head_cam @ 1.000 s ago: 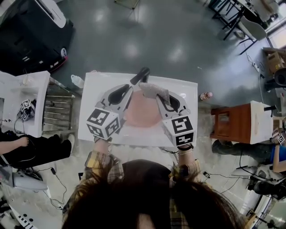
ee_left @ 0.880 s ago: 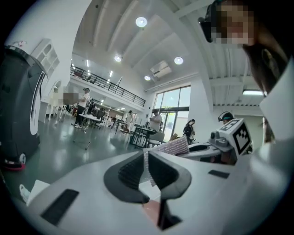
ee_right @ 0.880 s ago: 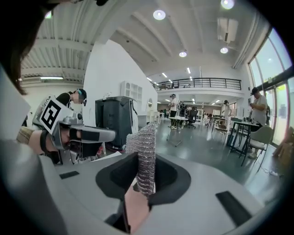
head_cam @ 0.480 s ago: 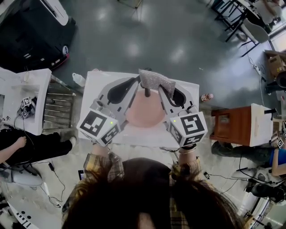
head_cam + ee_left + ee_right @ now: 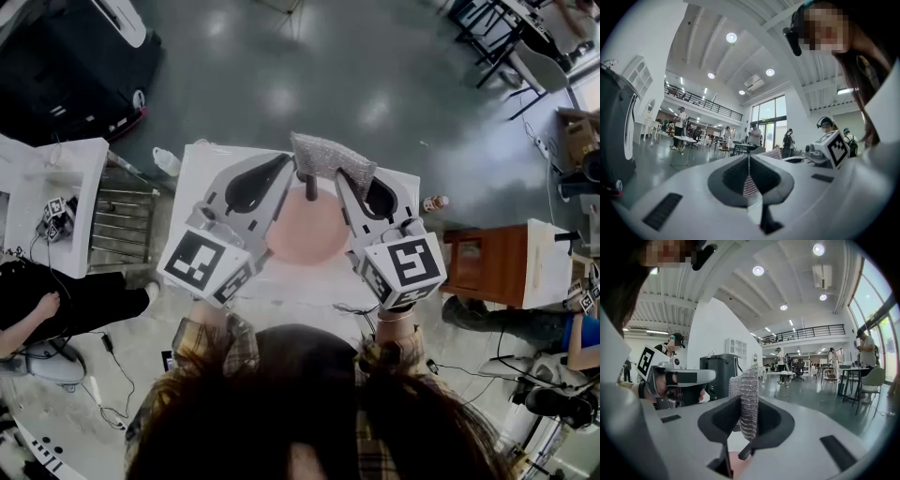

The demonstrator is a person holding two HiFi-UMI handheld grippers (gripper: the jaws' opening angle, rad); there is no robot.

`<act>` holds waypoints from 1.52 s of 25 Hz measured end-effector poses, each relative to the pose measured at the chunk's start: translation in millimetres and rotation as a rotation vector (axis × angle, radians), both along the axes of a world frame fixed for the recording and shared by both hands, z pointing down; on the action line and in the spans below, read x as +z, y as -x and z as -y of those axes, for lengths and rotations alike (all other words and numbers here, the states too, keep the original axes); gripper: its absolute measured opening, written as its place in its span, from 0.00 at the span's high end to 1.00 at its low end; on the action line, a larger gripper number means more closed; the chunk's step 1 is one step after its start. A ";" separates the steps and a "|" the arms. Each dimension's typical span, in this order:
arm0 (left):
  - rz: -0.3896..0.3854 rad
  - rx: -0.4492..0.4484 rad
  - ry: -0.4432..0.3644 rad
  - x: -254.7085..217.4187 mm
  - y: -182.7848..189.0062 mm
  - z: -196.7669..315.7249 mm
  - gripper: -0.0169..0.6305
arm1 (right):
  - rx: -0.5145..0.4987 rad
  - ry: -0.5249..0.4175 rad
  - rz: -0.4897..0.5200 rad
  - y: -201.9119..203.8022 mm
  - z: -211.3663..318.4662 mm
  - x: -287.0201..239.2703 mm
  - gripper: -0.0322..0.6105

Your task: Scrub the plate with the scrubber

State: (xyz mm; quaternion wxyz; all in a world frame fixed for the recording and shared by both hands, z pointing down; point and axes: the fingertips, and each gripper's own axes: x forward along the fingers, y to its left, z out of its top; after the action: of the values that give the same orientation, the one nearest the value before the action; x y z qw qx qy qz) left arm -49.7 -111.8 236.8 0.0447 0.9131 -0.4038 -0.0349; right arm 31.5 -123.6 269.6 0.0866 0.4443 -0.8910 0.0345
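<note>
since a second ago the scrubber point(image 5: 328, 157) has travelled off the right side of the plate point(image 5: 305, 230) up to its far rim, and the left gripper point(image 5: 302, 178) has gone from jaws apart to jaws together. both marker cubes have swung a little outward, too.

in the head view, the pink plate lies on the white table point(image 5: 211, 169), between the two grippers. the right gripper point(image 5: 339, 178) comes in from the right with the silver mesh scrubber out at its tip, over the plate's far rim and reaching the table's far edge. the right gripper view settles it: the jaws are clenched on the mesh. the scrubber stands upright between the pads and rises above them, with a patch of pink plate showing below.

over to the left: the left gripper reaches in, its dark tips at the plate's far rim, just beside the scrubber. in the left gripper view the jaws are pressed together, with only a thin seam between them at the top. lower in the gap a narrow reddish striped strip shows, and i cannot tell what it is. whether the tips pinch the rim or merely rest at it, no view makes plain.

the person's plaid sleeves point(image 5: 211, 342) show behind the cubes at the table's near edge.
</note>
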 end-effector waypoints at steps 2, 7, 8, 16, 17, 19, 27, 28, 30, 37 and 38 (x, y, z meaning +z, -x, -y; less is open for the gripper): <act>0.002 0.005 0.008 0.0 -2.9 -0.4 0.94 | -0.006 -0.013 -0.004 1.3 -0.5 -3.8 0.81; 0.022 0.003 0.013 4.1 -2.7 2.7 0.94 | 0.000 -0.024 -0.038 3.8 0.8 -4.7 0.81; 0.025 0.003 0.014 4.4 -2.6 3.3 0.94 | 0.004 -0.021 -0.041 3.3 1.0 -4.7 0.81; 0.031 0.004 0.020 4.4 -4.3 4.3 0.94 | -0.007 -0.028 -0.027 2.8 2.5 -8.1 0.81; 0.032 0.005 0.020 4.5 -4.8 4.3 0.94 | -0.008 -0.027 -0.028 3.1 2.6 -8.1 0.81; 0.033 0.008 0.020 4.5 -6.0 4.3 0.94 | -0.009 -0.025 -0.030 3.1 2.6 -7.3 0.81; 0.037 0.019 0.022 5.0 -8.4 4.8 0.94 | -0.015 -0.023 -0.035 4.4 3.4 -7.7 0.81; 0.037 0.019 0.021 5.3 -8.6 4.8 0.94 | -0.016 -0.024 -0.036 4.9 3.6 -7.5 0.81; 0.040 0.020 0.018 5.8 -10.1 4.3 0.94 | -0.016 -0.024 -0.036 4.1 3.1 -7.1 0.81; 0.038 0.013 0.025 6.1 -7.5 6.0 0.94 | -0.019 -0.019 -0.034 5.5 4.4 -6.0 0.81; 0.037 0.011 0.025 6.0 -7.3 6.3 0.94 | -0.020 -0.019 -0.034 5.2 4.6 -5.8 0.82</act>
State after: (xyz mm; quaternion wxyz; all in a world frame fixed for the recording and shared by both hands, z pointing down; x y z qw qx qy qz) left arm -42.5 -118.0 242.8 0.0488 0.9152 -0.3999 -0.0126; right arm 26.3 -128.2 263.8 0.0978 0.4368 -0.8940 0.0179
